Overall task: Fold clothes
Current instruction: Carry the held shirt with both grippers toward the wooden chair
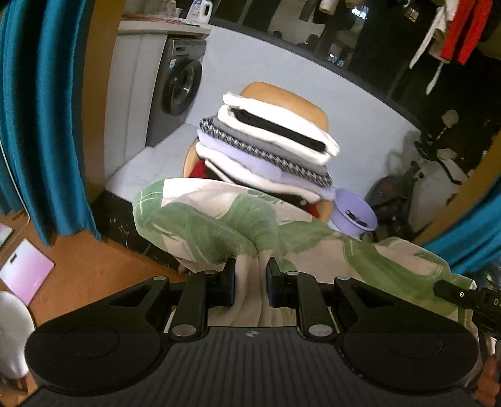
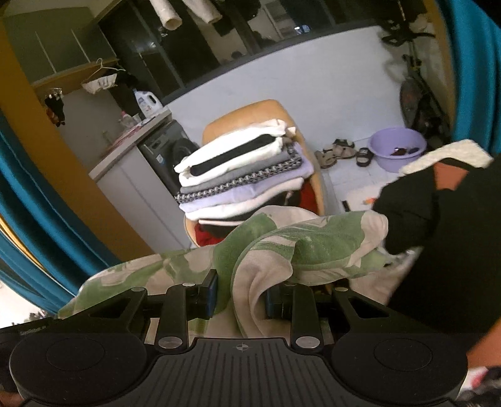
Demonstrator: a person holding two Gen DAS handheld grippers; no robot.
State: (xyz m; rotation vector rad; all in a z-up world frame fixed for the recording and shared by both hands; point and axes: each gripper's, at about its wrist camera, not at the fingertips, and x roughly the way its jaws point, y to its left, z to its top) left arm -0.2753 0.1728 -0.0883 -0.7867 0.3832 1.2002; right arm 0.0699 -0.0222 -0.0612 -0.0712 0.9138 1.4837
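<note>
Currently held: green-and-cream garment (image 1: 219,225), soft, limp, light, bunched between both claws. Left claw (image 1: 250,281) and right claw (image 2: 239,296) each clamped on gathered cloth. Best gripped at edges. Folded stack (image 1: 266,147) lay ahead on a chair (image 1: 281,94).

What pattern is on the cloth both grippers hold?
Green leaf-like shapes on off-white cloth; clearest in the left wrist view.

No legible text in either view. Detergent bottle (image 1: 199,11), far beyond the left fingers: blue-and-white label, wording too small to read. Washing machine (image 1: 179,87), ahead-left of those fingers: small door sticker, illegible. Right gripper (image 2: 240,292) body, behind its fingers: crosshair mark only; faint embossed lettering at left edge, unreadable.
</note>
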